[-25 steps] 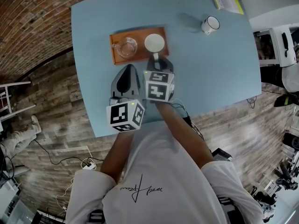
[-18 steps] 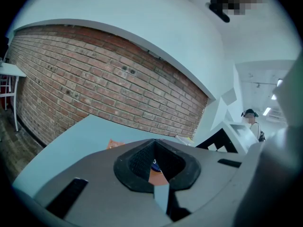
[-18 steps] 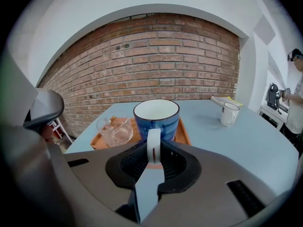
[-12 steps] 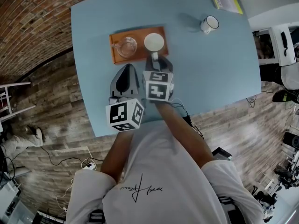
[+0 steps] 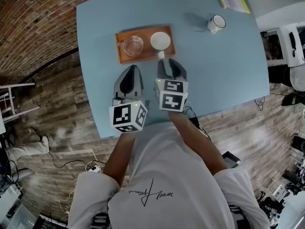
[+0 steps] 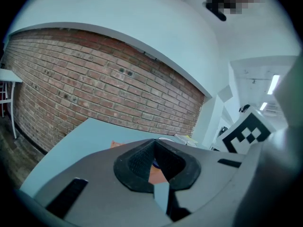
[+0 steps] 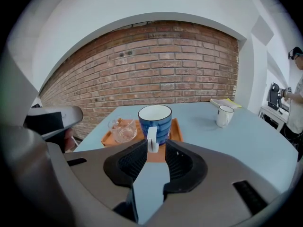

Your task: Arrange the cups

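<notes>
Cups were partly arranged: the blue mug point(image 5: 160, 41) and the glass cup point(image 5: 132, 46) stood side by side on the orange tray point(image 5: 146, 55), while the white enamel mug point(image 5: 216, 24) sat well apart on the table point(image 5: 214, 75), so I judged it was still left to bring over. My right gripper point(image 7: 152, 148) had its jaws apart and gripped nothing, the blue mug's handle just at their tips. My left gripper point(image 6: 155, 148) was closed and empty, hovering near the tray. Only my right gripper view showed the mug's blue stripes; the head view showed just its white inside.
</notes>
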